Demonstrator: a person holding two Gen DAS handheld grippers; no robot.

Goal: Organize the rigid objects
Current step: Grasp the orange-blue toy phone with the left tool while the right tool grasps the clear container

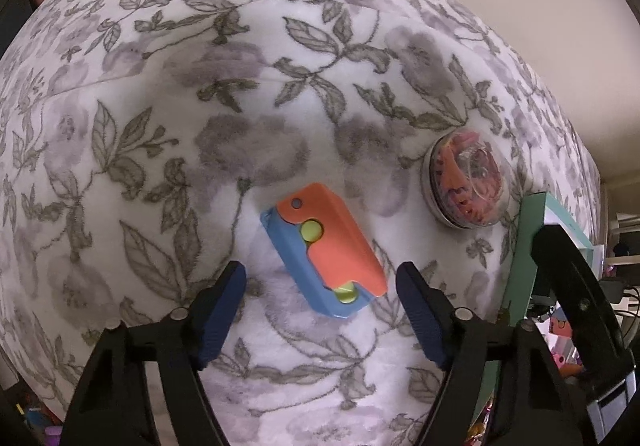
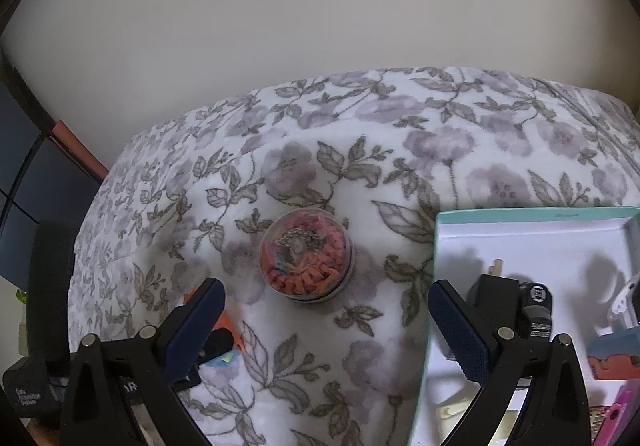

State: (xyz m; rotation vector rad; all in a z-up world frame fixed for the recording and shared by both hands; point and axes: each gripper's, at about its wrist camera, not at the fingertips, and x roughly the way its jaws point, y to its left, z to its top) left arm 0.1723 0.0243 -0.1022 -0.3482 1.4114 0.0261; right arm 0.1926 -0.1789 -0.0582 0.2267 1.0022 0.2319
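Observation:
An orange and blue block toy [image 1: 324, 250] with yellow-green balls lies tilted on the floral blanket [image 1: 200, 106]. My left gripper [image 1: 320, 282] points down over it and is open. The toy's near end sits between the blue pads without touching either. A round clear jar [image 1: 466, 182] of orange bands stands to the toy's right. In the right wrist view the jar [image 2: 306, 258] is just ahead of my right gripper [image 2: 326, 288], which is open with nothing between its fingers. A bit of the toy [image 2: 229, 322] shows behind the right gripper's left finger.
A teal-rimmed open box [image 2: 536, 215] with a white inside stands at the right, its edge [image 1: 524, 246] beside my left gripper. It holds a black plug adapter [image 2: 520, 302], another blue and orange toy [image 2: 612, 354] and small items. A pale wall rises behind the blanket.

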